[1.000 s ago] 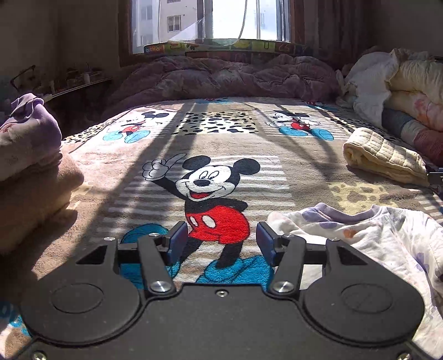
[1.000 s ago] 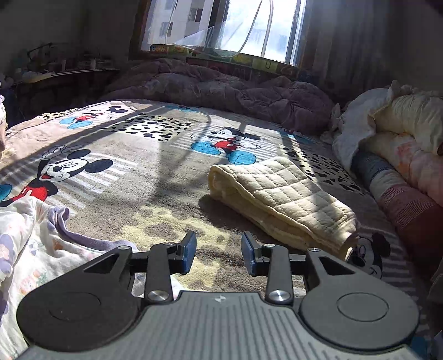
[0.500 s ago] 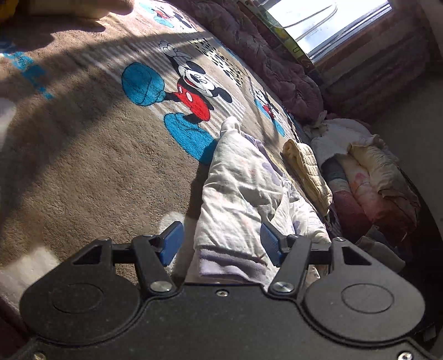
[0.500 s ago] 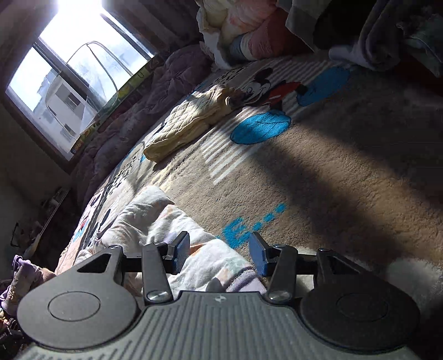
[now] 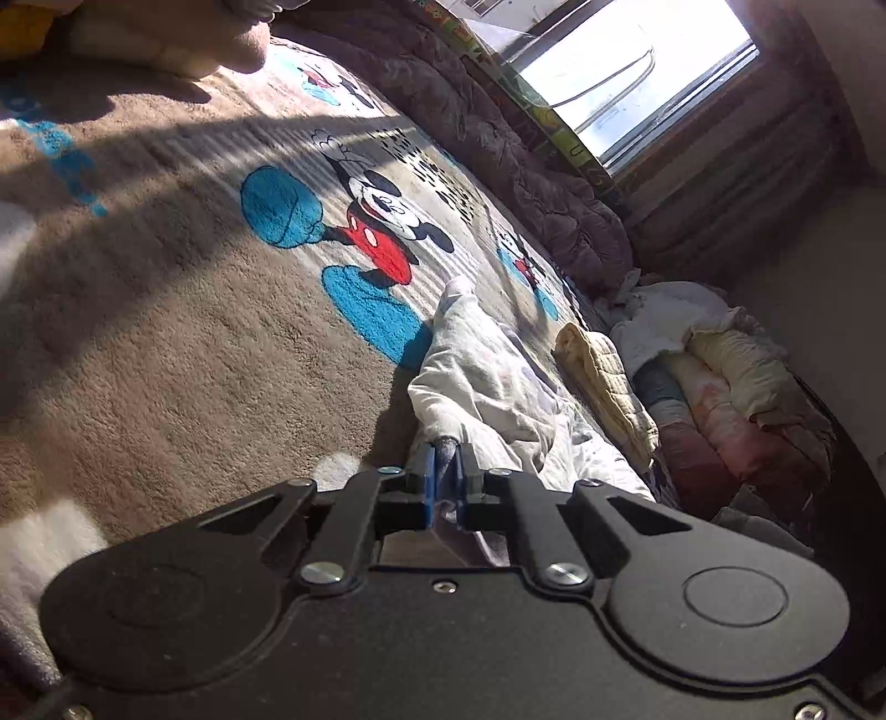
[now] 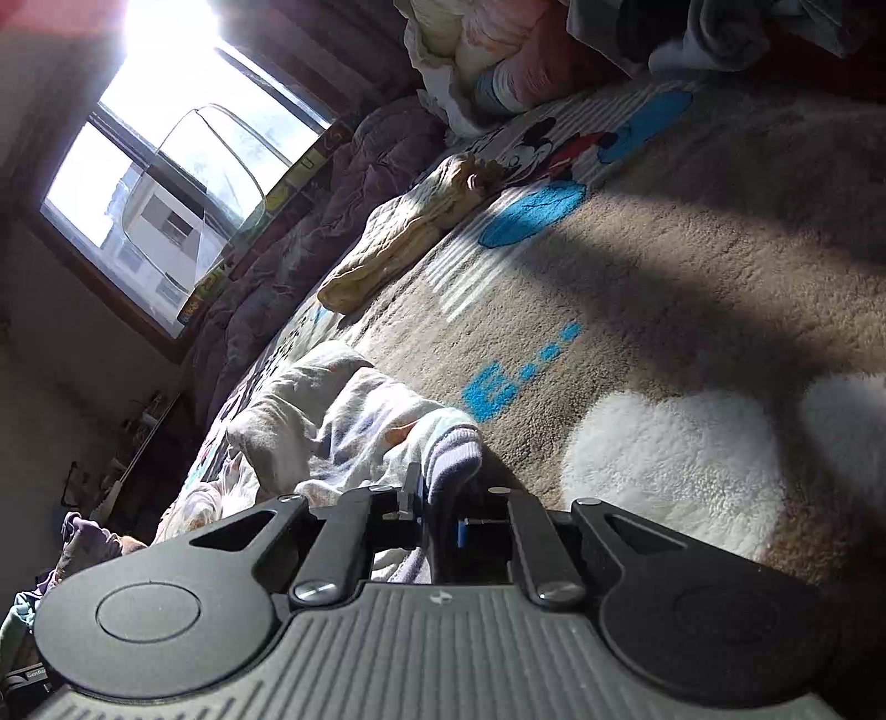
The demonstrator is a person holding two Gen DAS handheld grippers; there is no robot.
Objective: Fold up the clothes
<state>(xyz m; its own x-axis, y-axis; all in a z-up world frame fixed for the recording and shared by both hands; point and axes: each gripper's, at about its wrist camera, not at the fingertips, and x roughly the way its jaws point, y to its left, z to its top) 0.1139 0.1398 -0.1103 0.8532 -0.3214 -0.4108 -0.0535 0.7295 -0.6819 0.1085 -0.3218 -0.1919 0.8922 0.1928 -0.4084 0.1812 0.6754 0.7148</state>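
Observation:
A white printed garment with lilac cuffs (image 5: 487, 382) lies crumpled on the Mickey Mouse blanket (image 5: 194, 310). My left gripper (image 5: 444, 473) is shut on a lilac edge of the garment at its near end. In the right wrist view the same garment (image 6: 332, 415) lies bunched to the left, and my right gripper (image 6: 443, 501) is shut on its lilac cuff (image 6: 451, 459). Both views are strongly tilted.
A folded cream quilted cloth (image 5: 603, 376) lies beyond the garment and also shows in the right wrist view (image 6: 404, 238). Rolled bedding (image 5: 731, 387) is piled by the wall. A purple duvet (image 5: 498, 138) lies under the window. Folded clothes (image 5: 166, 39) sit far left.
Both grippers tilted down to the garment's near edge and closed: half a second ago both were open around the fabric, now each is shut on a lilac edge.

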